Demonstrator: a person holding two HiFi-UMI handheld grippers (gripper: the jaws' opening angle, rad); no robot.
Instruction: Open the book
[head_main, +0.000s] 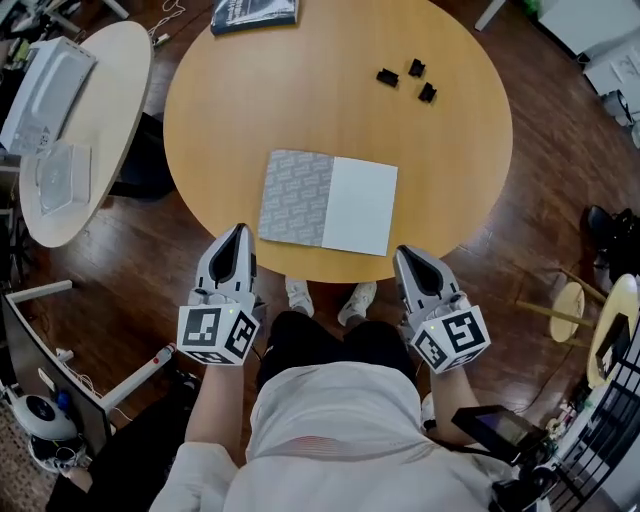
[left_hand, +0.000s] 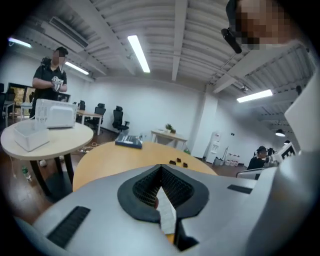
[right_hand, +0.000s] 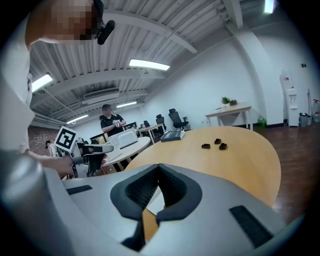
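The book (head_main: 328, 202) lies flat near the front edge of the round wooden table (head_main: 230, 100); its left part is grey and patterned, its right part plain white. Whether that is a cover or open pages I cannot tell. My left gripper (head_main: 238, 232) hangs just off the table's front edge, left of the book and apart from it, jaws shut on nothing. My right gripper (head_main: 405, 252) hangs off the edge at the book's right, also shut and empty. In the left gripper view the jaw tips (left_hand: 161, 166) meet, and in the right gripper view the tips (right_hand: 159, 165) meet too.
Three small black objects (head_main: 407, 80) lie at the table's far right. A dark book (head_main: 254, 14) sits at the far edge. A second round table (head_main: 110, 110) at the left bears a white box (head_main: 45, 95). A person stands beyond it (left_hand: 50, 82).
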